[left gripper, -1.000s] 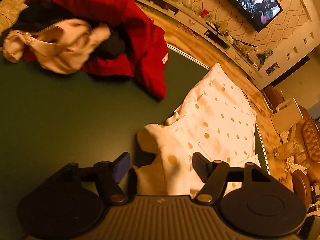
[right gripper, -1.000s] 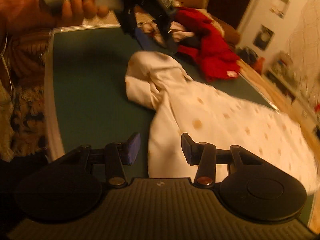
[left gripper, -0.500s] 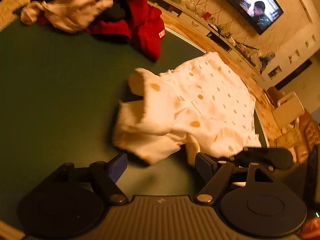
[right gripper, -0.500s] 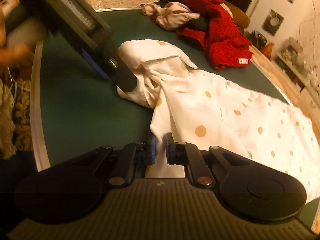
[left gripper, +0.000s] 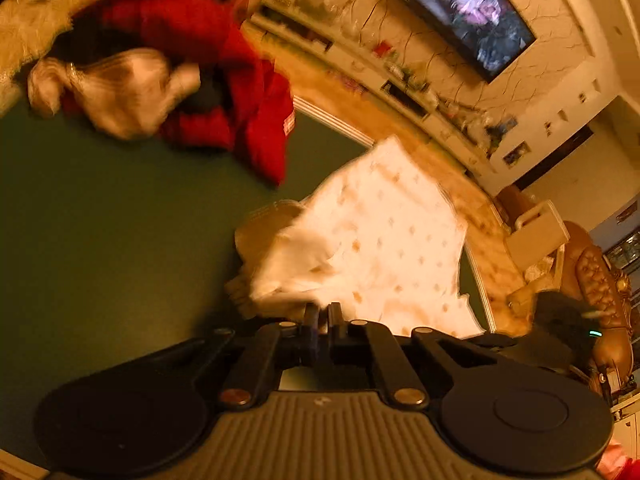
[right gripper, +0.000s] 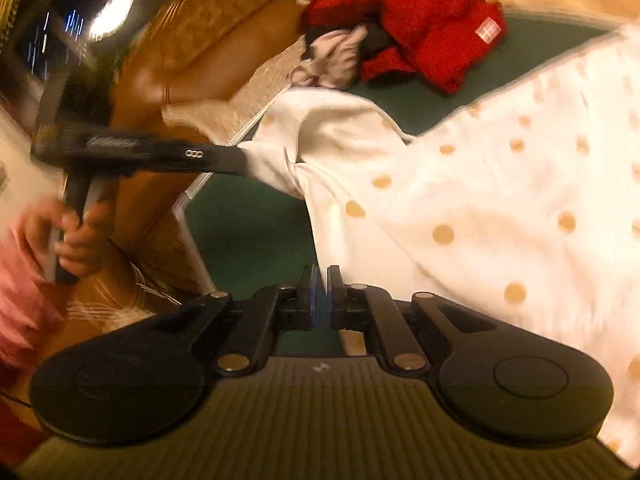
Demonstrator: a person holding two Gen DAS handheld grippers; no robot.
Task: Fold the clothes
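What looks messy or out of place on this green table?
The red garment and a pale one lie crumpled in a heap at the table's far edge, unfolded. The white polka-dot garment is bunched at one end and hangs over the rim.

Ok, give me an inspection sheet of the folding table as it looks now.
Surface: green table, pale edge trim.
Job's things: white dotted shirt, partly lifted, pulled between both grippers.
Clutter: red sweater and pink garment heaped at the far side.
Grippers: left gripper shut on the shirt; right gripper just closed on its edge.
Cables: nothing seen.
Surroundings: wall television, shelf, armchair.
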